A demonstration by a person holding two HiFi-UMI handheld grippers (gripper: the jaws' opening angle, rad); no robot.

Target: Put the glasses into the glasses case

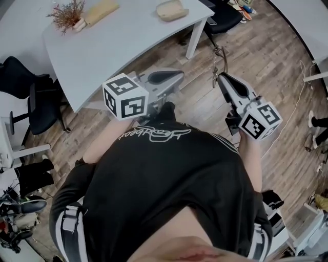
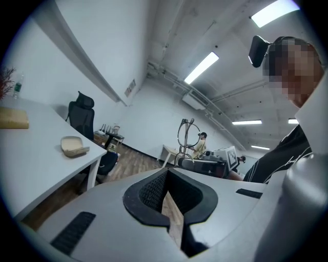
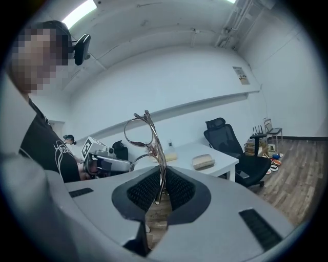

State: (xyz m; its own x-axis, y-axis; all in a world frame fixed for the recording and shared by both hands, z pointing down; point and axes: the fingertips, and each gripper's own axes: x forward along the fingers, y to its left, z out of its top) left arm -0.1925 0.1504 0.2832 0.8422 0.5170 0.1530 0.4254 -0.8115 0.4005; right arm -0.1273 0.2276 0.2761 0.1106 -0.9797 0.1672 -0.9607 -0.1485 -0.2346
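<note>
A thin metal-framed pair of glasses (image 1: 219, 64) hangs up from the tips of my right gripper (image 1: 221, 78), which is shut on one temple arm. In the right gripper view the glasses (image 3: 146, 135) stand upright between the dark pads. The beige glasses case (image 1: 169, 10) lies closed on the far corner of the white table (image 1: 118, 46), well beyond both grippers. My left gripper (image 1: 177, 75) is held level near the table's front edge, jaws together with nothing between them. The left gripper view shows the case (image 2: 74, 146) at left and the glasses (image 2: 187, 134) ahead.
A dried plant sprig (image 1: 66, 14) and a tan block (image 1: 101, 11) lie at the table's back. One black office chair (image 1: 31, 97) stands left of the table, another (image 1: 225, 18) beyond its right corner. Wooden floor lies under both grippers.
</note>
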